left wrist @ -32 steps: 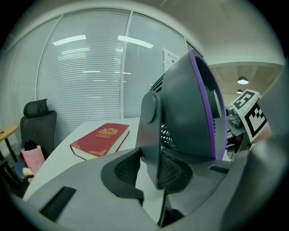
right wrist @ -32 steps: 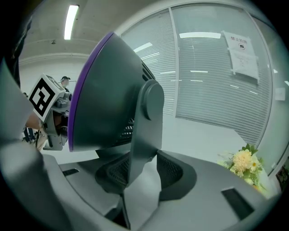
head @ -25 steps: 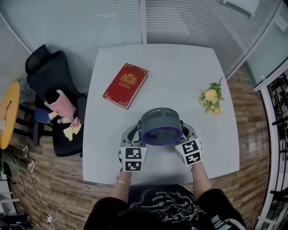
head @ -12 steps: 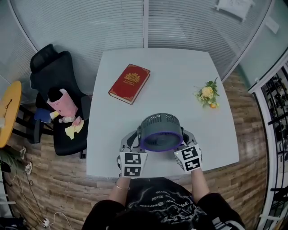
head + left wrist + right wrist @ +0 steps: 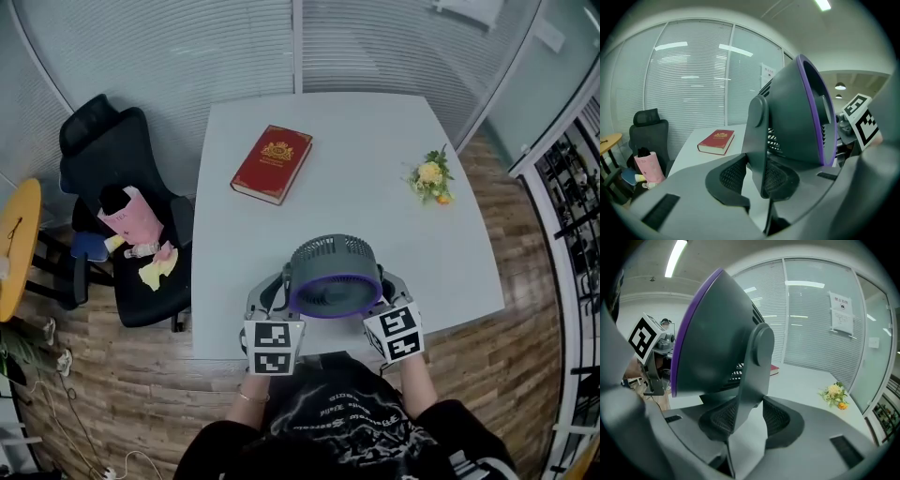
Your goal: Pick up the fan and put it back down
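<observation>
Now the left gripper point(image 5: 279, 287), its jaws just squeezed tighter, and the right gripper point(image 5: 385, 286) each pinch the grey fan point(image 5: 333, 274) at the white table's point(image 5: 375, 150) bottom edge; wooden floor point(image 5: 530, 309) around.

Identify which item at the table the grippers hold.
The grey, purple-rimmed fan: left gripper and right gripper each clamp one side of it. The red book and flower sprig lie farther back, untouched.
</observation>
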